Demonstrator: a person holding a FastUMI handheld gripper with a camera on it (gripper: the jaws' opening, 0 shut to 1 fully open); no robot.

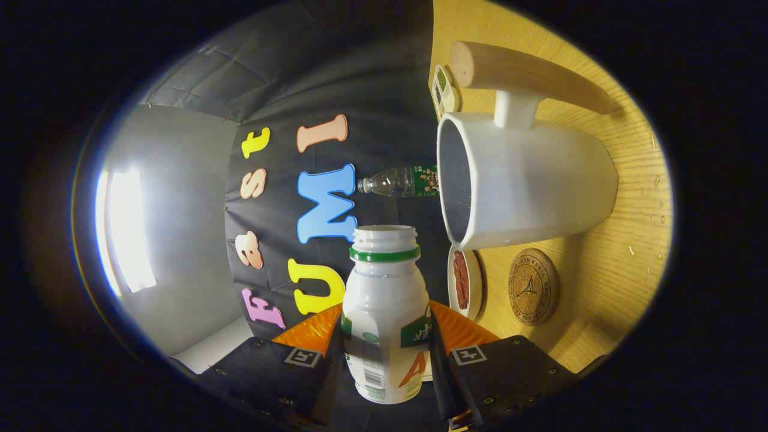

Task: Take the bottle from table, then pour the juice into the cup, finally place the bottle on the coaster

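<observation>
The bottle (387, 312), cap off, is pinched between both fingers of the hand-held gripper (387, 366), rolled sideways with its open mouth just left of the white cup (522, 180). I'd call this the pour, just starting; next it needs more tilt, mouth over the rim. Cup's interior looks dark, contents unclear. Cork coaster (533, 287) waits near, right, on the wooden surface (624, 252); a small dish (465, 281) holds something red.
</observation>
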